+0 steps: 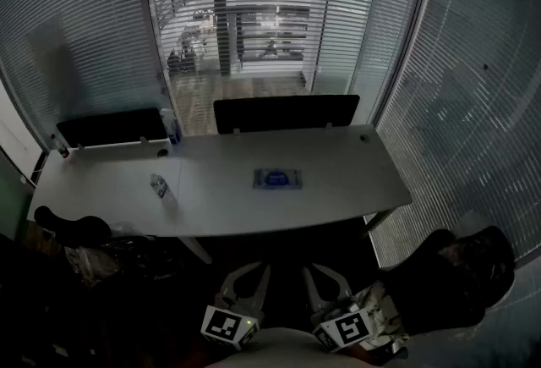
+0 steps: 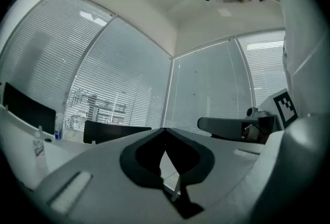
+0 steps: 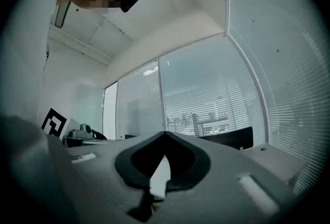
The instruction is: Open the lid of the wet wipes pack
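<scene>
The wet wipes pack [image 1: 277,179], a flat packet with a blue lid, lies near the middle of the long white table [image 1: 338,189]. Both grippers are held low at the frame's bottom, well short of the table. My left gripper [image 1: 247,282] and right gripper [image 1: 328,280] point toward the table, side by side. In the left gripper view the jaws of the left gripper [image 2: 165,130] meet at their tips with nothing between them. The right gripper [image 3: 165,133] looks the same in its own view. The pack is hidden in both gripper views.
A clear water bottle [image 1: 162,189] lies left of the pack. A blue-capped bottle [image 1: 172,128] stands at the back left. Dark panels [image 1: 286,112] line the table's far edge. Chairs stand at the left [image 1: 72,227] and right [image 1: 456,273]. Blinds cover the glass walls.
</scene>
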